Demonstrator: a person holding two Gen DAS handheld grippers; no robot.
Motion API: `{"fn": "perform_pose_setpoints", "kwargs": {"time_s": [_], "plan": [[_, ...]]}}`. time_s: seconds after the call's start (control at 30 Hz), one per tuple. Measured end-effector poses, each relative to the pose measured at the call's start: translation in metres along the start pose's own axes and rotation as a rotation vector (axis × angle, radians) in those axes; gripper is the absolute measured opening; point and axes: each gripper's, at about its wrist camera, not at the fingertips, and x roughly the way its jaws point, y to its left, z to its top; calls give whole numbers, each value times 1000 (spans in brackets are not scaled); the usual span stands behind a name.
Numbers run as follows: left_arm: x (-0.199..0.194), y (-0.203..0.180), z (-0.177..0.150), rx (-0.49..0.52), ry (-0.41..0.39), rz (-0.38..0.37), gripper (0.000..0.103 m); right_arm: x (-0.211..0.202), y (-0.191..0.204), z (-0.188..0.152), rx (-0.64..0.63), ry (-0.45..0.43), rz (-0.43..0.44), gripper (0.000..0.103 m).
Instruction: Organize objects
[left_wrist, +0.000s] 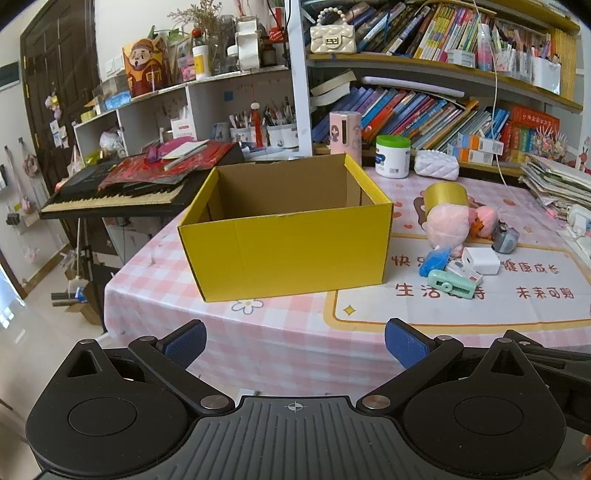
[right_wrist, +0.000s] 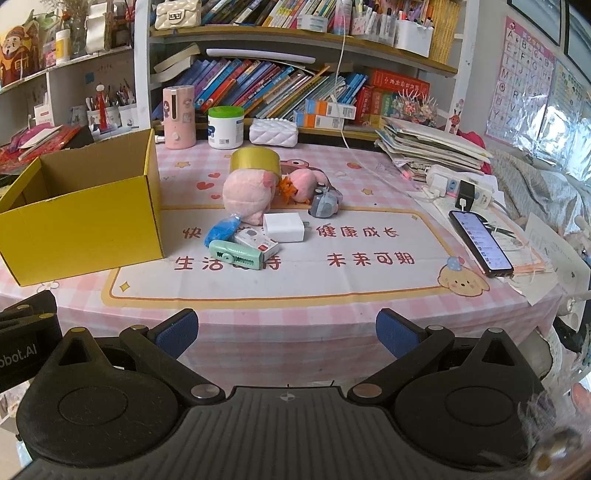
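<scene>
Both grippers hung spread and empty over the near edge of the pink checked table (right_wrist: 295, 332).

The left gripper (left_wrist: 295, 345) faced the open yellow box (left_wrist: 284, 243), whose inside showed nothing; the right gripper (right_wrist: 286, 328) faced the heap just right of the box: pink plush (right_wrist: 249, 199), gold tape roll (right_wrist: 255, 160), white charger (right_wrist: 284, 227), green clip (right_wrist: 236, 254), blue piece (right_wrist: 219, 230), grey toy (right_wrist: 323, 203). A phone (right_wrist: 480, 242) lay well right.

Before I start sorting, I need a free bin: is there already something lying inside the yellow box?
No. The left wrist view looks into the yellow box and shows only bare cardboard walls and floor.
</scene>
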Motion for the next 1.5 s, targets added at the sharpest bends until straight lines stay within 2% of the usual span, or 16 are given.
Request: {"fn": "perform_pose_setpoints", "kwargs": {"time_s": [1.03, 1.5], "plan": [[14, 7, 2, -6, 26, -4, 103, 9, 12, 3, -8, 18, 6, 103], [22, -4, 8, -13, 37, -16, 103, 21, 6, 7, -10, 24, 7, 103]]}}
